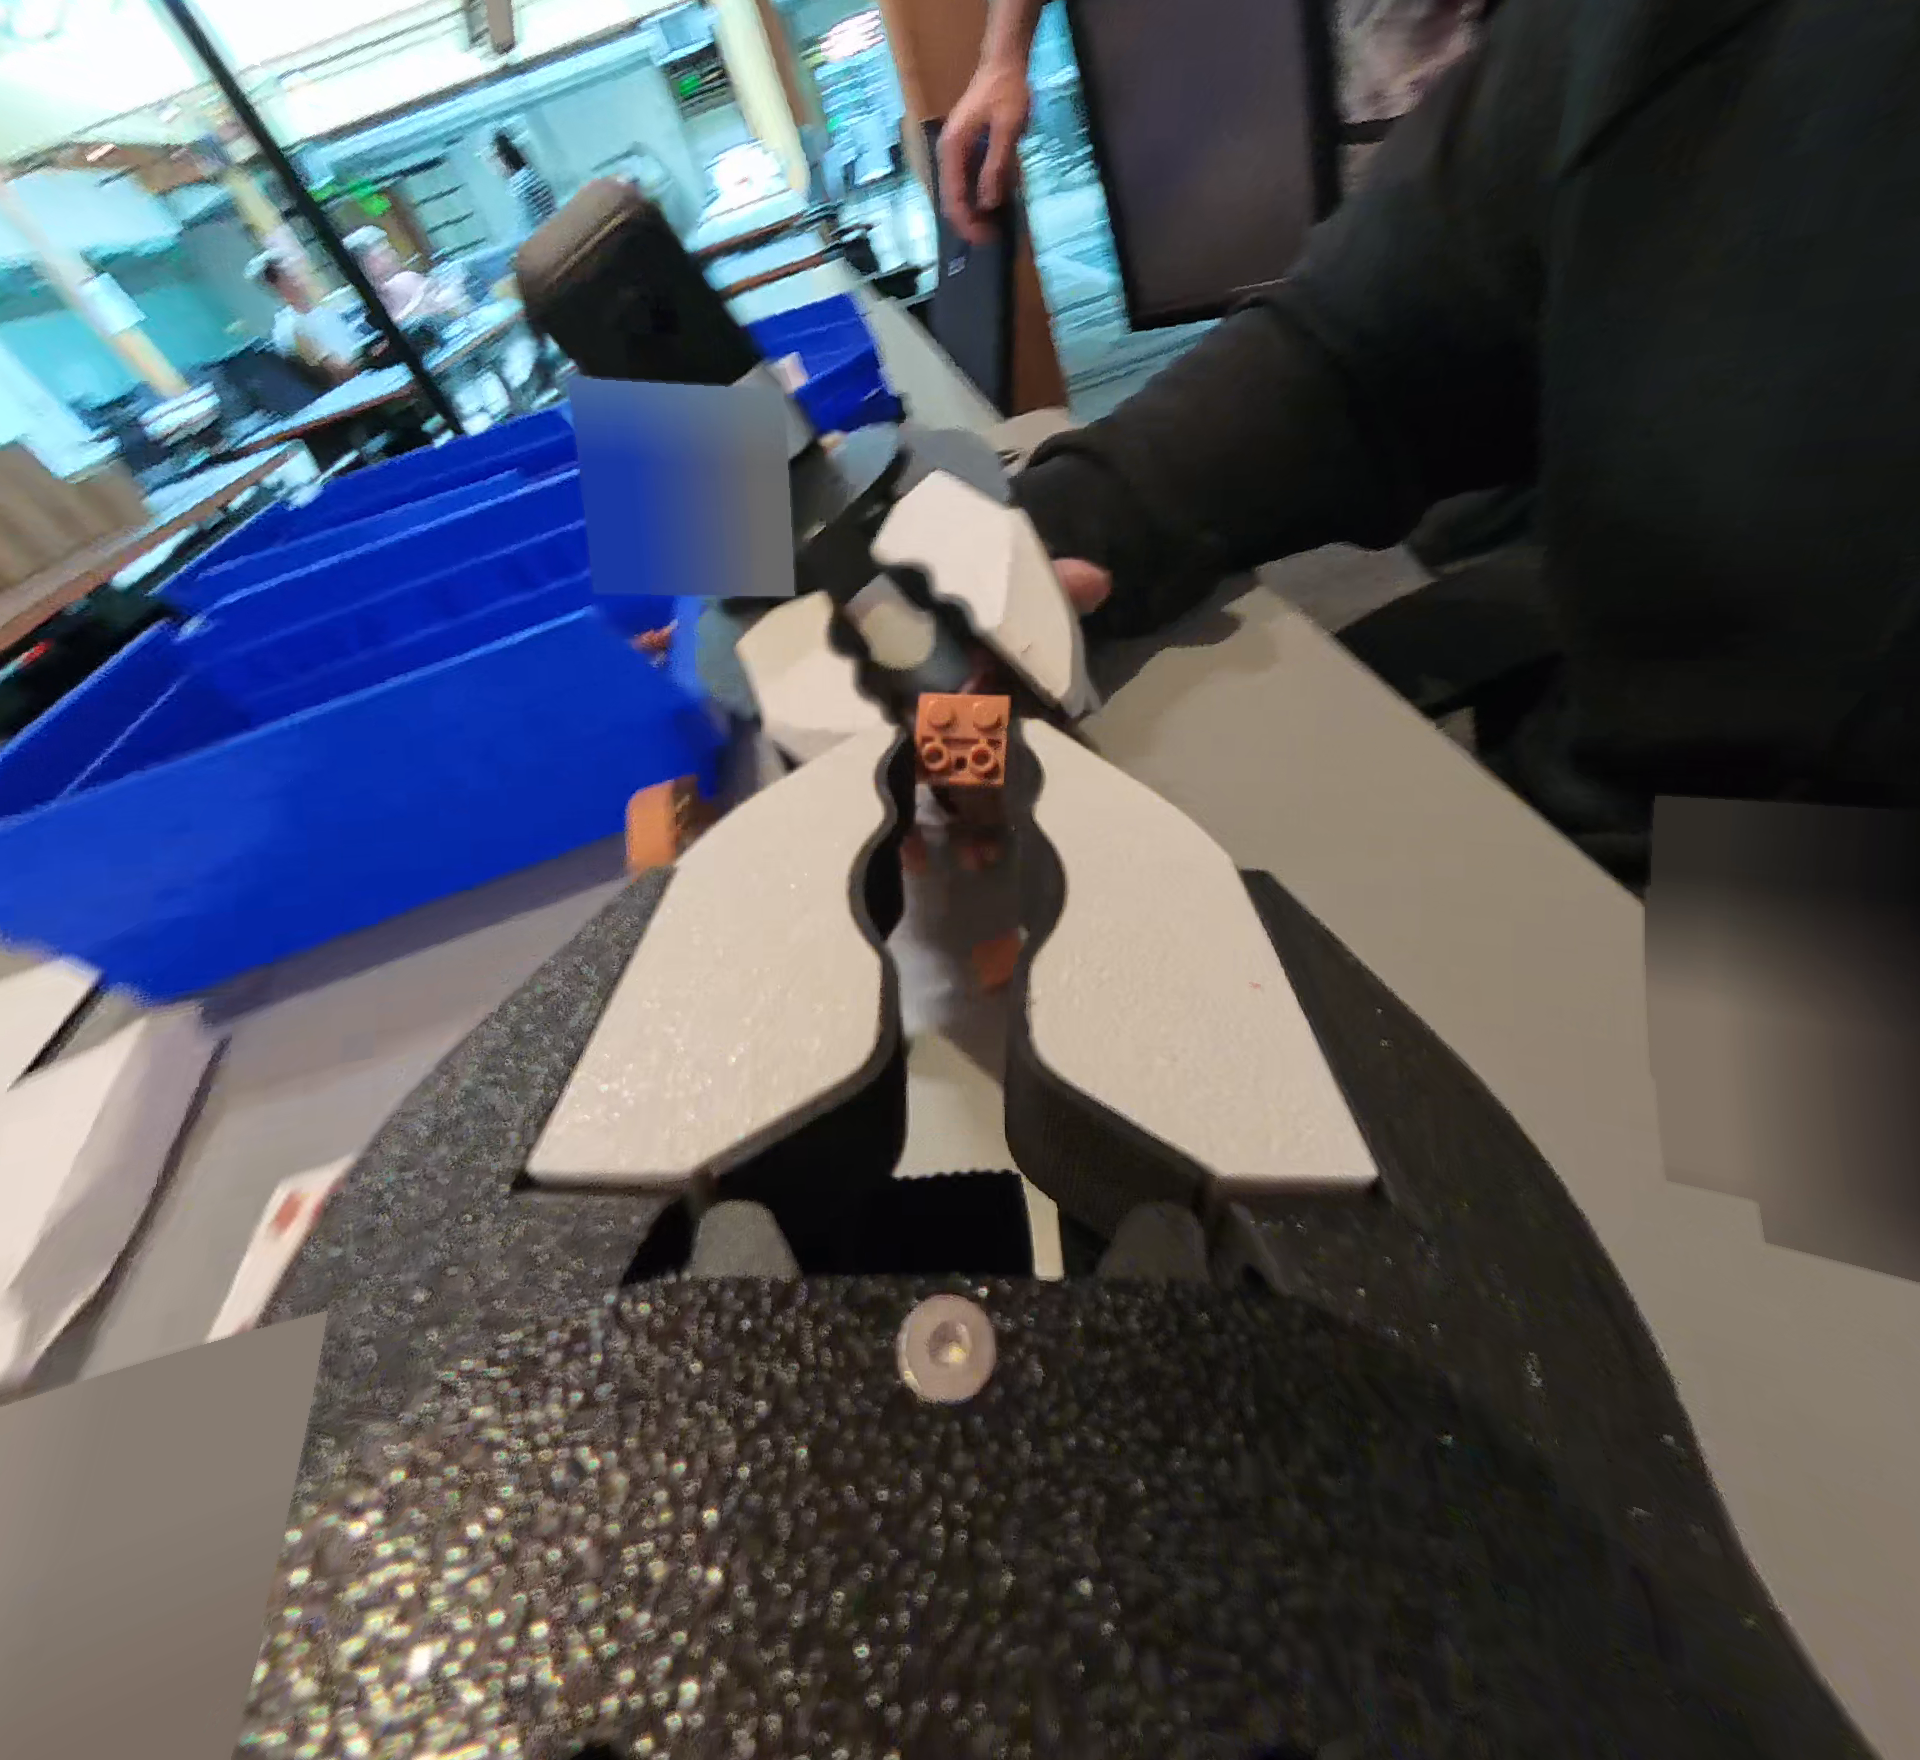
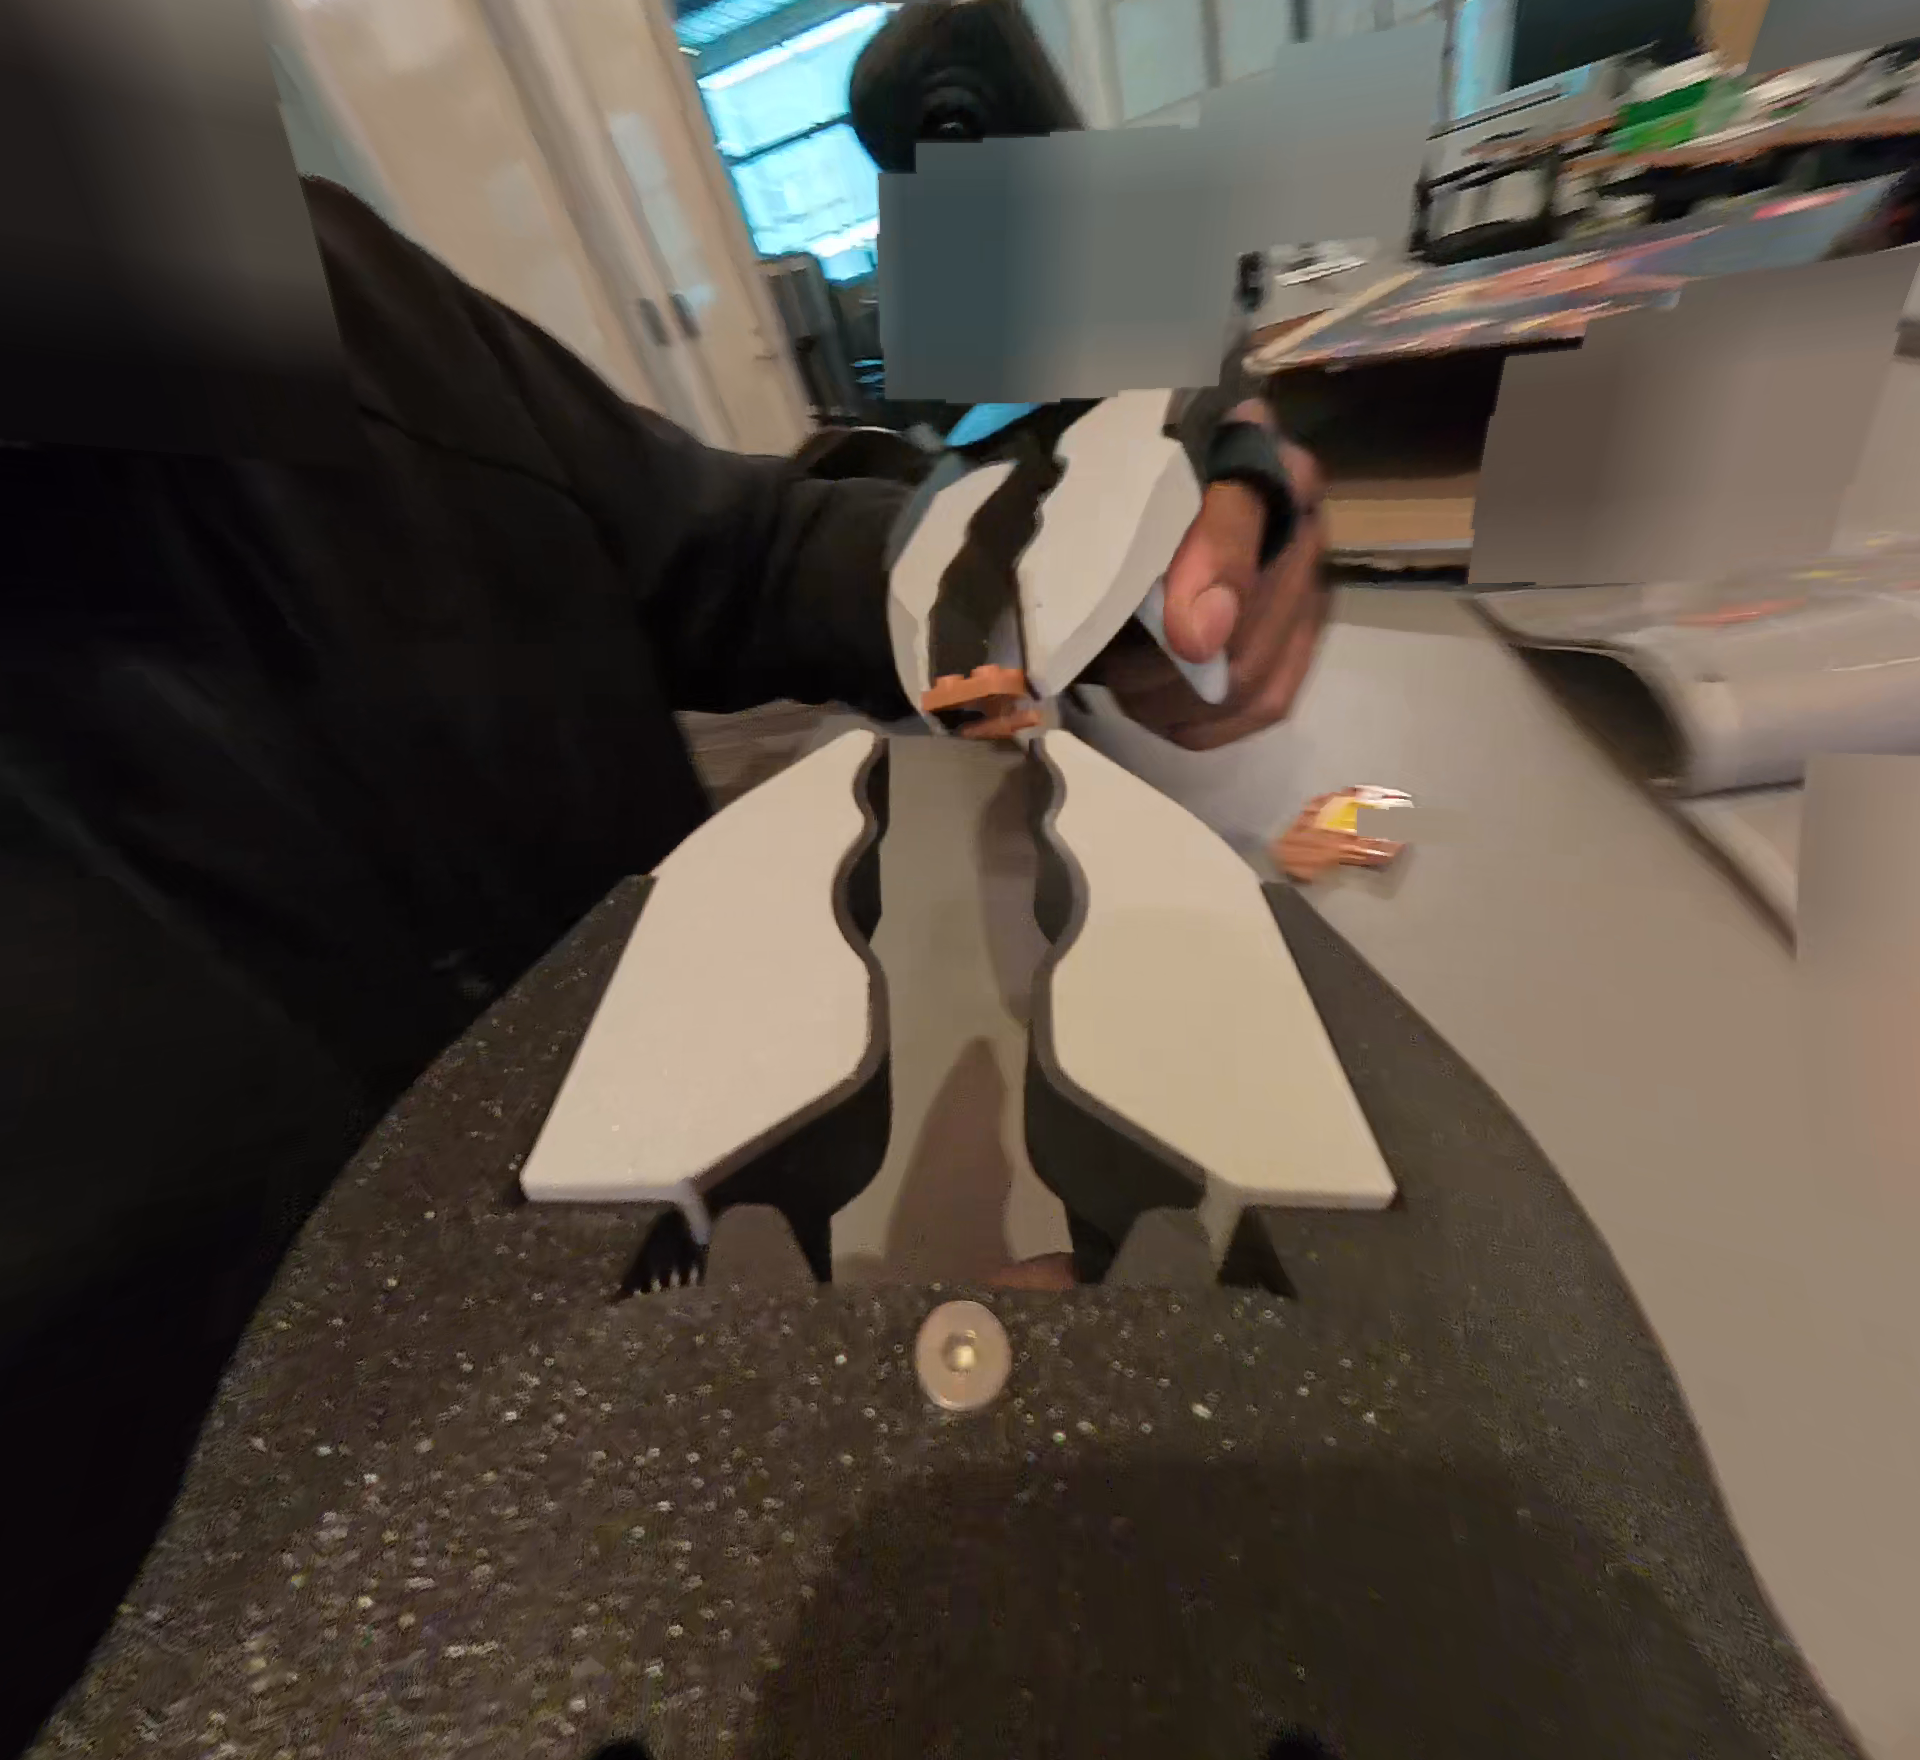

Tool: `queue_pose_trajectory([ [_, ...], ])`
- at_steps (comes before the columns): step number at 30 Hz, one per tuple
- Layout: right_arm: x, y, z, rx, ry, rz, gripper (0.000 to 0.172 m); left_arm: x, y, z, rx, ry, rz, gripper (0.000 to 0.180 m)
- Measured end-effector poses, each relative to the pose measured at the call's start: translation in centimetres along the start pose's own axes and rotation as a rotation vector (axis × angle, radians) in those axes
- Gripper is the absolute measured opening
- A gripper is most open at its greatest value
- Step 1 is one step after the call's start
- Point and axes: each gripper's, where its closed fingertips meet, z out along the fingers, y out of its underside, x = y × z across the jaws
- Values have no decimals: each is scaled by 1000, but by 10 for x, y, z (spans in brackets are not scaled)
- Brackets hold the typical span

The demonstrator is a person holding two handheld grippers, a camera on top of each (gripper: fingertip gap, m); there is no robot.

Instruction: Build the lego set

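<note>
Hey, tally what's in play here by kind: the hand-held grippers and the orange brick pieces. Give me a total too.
Hand-held grippers: 2. The left hand-held gripper is closed on a brick piece; the right hand-held gripper is open.
Orange brick pieces: 2. There's a held brick piece and a loose brick piece on the grey table.
Total: 4

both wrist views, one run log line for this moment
left claw: shut on small orange studded toy brick | right claw: open, empty, facing it | below: grey table

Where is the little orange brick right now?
The orange brick is pinched at the fingertips of the left hand-held gripper, above the grey table, with the open right hand-held gripper just beyond it.
</note>
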Motion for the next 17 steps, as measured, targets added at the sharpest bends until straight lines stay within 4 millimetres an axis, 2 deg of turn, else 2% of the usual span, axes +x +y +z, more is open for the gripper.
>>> queue_pose_trajectory([
  [4, 21, -8, -10, 45, 184, -136, 25, -23, 29, -13, -116, -198, -83, 16],
  [7, 29, -11, -14, 56, 270, -209, 25, -27, 46, -16, -169, -248, -166, 16],
  [13, 36, -11, -18, 76, 313, -211, 20, -23, 55, -6, -178, -238, -331, 16],
  [17, 39, -15, -23, 110, 318, -180, 7, -24, 56, -6, -183, -249, -383, 16],
])
